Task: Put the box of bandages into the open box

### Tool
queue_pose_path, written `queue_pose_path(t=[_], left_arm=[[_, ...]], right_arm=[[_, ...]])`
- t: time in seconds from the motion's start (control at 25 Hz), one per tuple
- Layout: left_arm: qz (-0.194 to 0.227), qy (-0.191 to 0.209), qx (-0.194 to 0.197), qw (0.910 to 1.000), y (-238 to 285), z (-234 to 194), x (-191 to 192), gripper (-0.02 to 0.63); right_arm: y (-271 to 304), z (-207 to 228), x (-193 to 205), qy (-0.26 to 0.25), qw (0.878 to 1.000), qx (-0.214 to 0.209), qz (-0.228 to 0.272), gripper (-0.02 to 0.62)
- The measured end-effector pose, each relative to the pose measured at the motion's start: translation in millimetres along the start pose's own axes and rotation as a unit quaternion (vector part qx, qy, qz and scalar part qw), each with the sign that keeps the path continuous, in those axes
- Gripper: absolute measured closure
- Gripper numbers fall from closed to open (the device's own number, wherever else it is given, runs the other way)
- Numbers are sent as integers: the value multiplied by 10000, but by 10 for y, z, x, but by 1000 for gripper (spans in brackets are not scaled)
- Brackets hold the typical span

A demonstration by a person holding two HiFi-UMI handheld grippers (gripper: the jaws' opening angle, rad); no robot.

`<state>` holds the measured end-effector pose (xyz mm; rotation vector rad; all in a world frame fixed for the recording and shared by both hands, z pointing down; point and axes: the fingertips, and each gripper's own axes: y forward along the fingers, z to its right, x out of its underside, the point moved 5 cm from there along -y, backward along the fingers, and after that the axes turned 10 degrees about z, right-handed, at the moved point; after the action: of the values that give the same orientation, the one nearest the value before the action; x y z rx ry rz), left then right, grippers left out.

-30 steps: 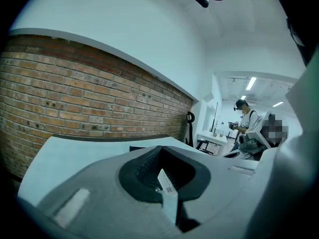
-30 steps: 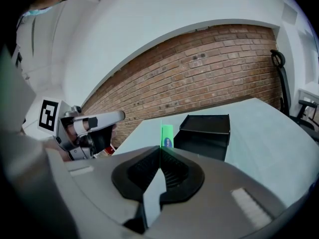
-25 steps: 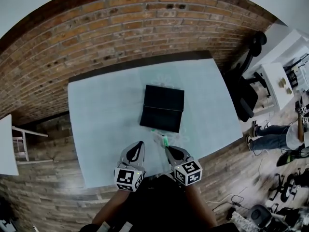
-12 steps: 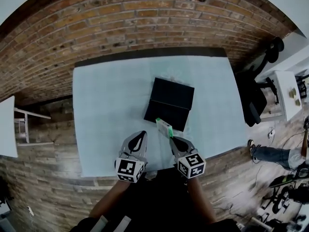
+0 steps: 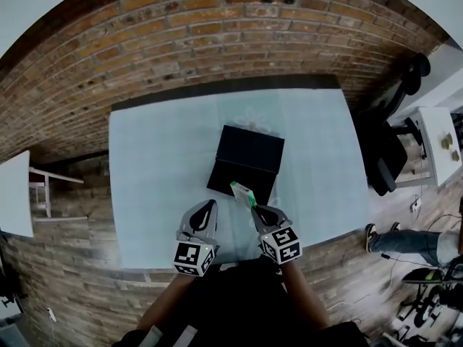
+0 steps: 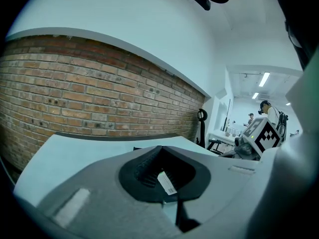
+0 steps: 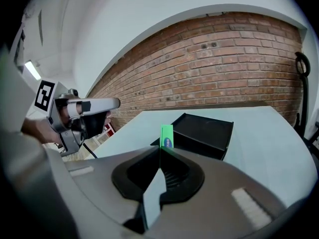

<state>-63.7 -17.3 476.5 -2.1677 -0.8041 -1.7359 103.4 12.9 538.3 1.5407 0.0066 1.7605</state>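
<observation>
Pale blue table [image 5: 159,165] in the middle, on a brown wood floor [image 5: 72,280]. Long red brick wall [image 5: 217,35] just past the table's far edge. Black chair on wheels [image 5: 387,143] close to the table's far right corner, not touching it. White desk [image 5: 434,139] further out past that chair, with a few small things [image 5: 450,144] on top, too tiny to name. Somebody's legs in blue jeans [image 5: 405,241] on the floor, well out from the table's near right corner. Flat white board [image 5: 14,194] and a thin metal frame [image 5: 47,186] off the left edge. Bright strip lights [image 6: 260,78] in a white room far off.
</observation>
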Motion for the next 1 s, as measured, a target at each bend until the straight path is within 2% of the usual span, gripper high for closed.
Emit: queue_pose_path(t=[0.6, 0.76, 1.0], left_arm=[[-128, 56, -112, 9998, 414, 0, -7, 607], [-192, 67, -134, 9997, 470, -60, 2, 607], [-254, 53, -136, 9996, 572, -116, 22, 607]], right_arm=[[258, 497, 55, -571, 9975, 25, -424, 589], [356, 558, 14, -615, 9969, 9, -491, 589], [483, 597, 99, -957, 9930, 25, -685, 588]])
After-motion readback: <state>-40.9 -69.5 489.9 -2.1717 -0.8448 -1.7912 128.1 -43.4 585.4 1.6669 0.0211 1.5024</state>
